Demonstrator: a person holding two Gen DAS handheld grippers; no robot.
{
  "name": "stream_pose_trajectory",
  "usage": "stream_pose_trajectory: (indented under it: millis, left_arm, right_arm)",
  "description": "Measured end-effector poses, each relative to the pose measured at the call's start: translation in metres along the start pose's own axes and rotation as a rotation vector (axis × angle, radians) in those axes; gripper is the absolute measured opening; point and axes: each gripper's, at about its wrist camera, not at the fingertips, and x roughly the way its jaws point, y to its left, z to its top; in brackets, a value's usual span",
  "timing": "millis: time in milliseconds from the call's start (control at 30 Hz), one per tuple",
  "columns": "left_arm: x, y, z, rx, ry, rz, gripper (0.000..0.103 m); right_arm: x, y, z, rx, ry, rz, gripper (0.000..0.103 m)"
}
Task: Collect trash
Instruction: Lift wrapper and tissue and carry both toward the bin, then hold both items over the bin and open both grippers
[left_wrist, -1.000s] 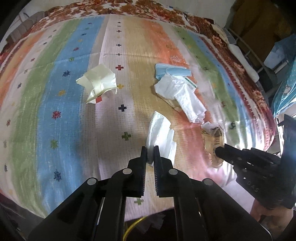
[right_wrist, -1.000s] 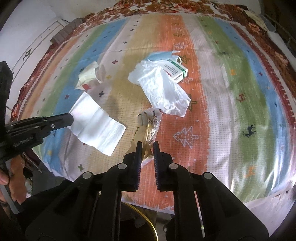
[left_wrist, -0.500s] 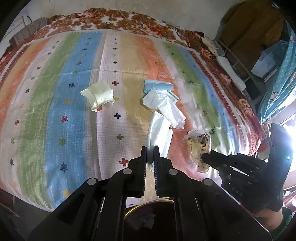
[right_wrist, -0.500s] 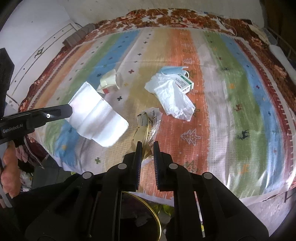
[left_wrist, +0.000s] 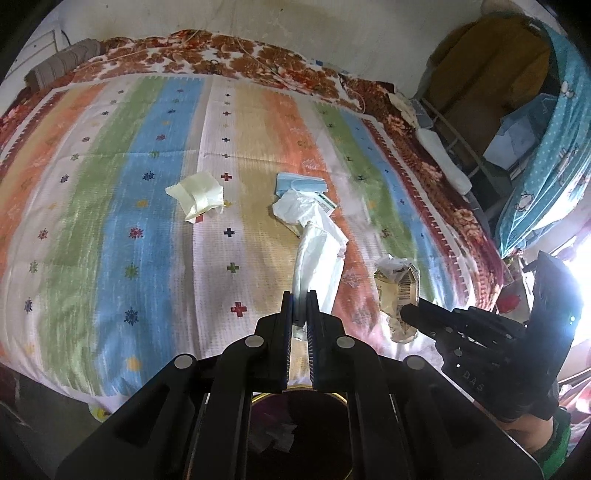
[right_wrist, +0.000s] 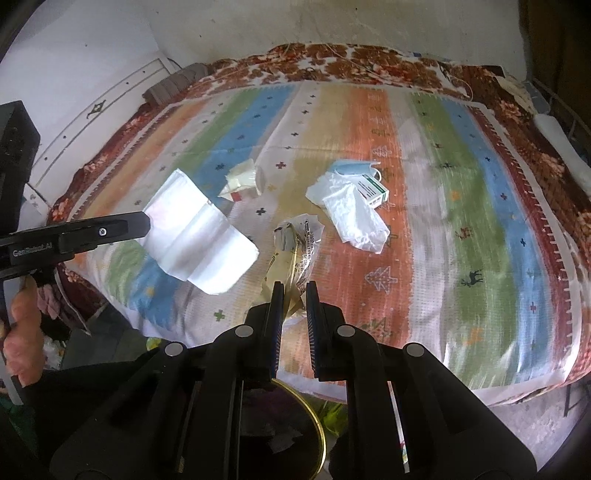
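- Left gripper (left_wrist: 300, 308), lower centre of the left wrist view: jaws nearly together, pinching the near edge of a white tissue sheet (left_wrist: 317, 266). The sheet hangs clear of the bed and runs up the frame from the fingertips.
- In the right wrist view the same sheet (right_wrist: 199, 240) shows at centre left as a broad creased rectangle, held at its upper left corner by the left gripper's tip (right_wrist: 142, 225).
- Right gripper (right_wrist: 292, 295), lower centre of its own view: jaws narrow, clamped on a crumpled tan-and-clear wrapper (right_wrist: 295, 254) that stands up from the fingertips, off the bed.
- The left wrist view shows that wrapper (left_wrist: 397, 291) at centre right, barcode visible, with the right gripper (left_wrist: 410, 314) gripping its lower part.
- Striped bedspread (left_wrist: 110, 229) fills both views; a floral blanket (left_wrist: 229, 55) borders it along the top.
- Trash lying on the bedspread: a crumpled pale yellow paper (left_wrist: 199, 195) at upper centre left; a blue face mask (left_wrist: 301, 184) at upper centre; touching it just below, a white plastic bag (left_wrist: 295, 208).
- Right wrist view: a small white-and-green carton (right_wrist: 371, 188) lies against the mask (right_wrist: 352, 168) and partly on the bag (right_wrist: 351, 214).
- Dark round bin with a gold rim (right_wrist: 321, 435), bottom centre, below both grippers at the near edge of the bed; scraps visible inside.
- A hand (right_wrist: 20, 332) holds the left gripper's handle at the left edge of the right wrist view.
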Motion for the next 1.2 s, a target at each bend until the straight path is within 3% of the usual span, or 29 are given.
stream_pose_trajectory:
  millis: [733,1200]
  left_arm:
    - [-0.033,-0.021,-0.046,0.071,-0.030,-0.023,0.007]
    - [-0.035,-0.013,-0.092,0.029,0.011,-0.024,0.007]
  right_arm:
    - [-0.065,0.023,-0.050,-0.028,-0.101,0.017,0.011]
    - [-0.058,0.035,-0.094,-0.018,-0.029,0.015,0.011]
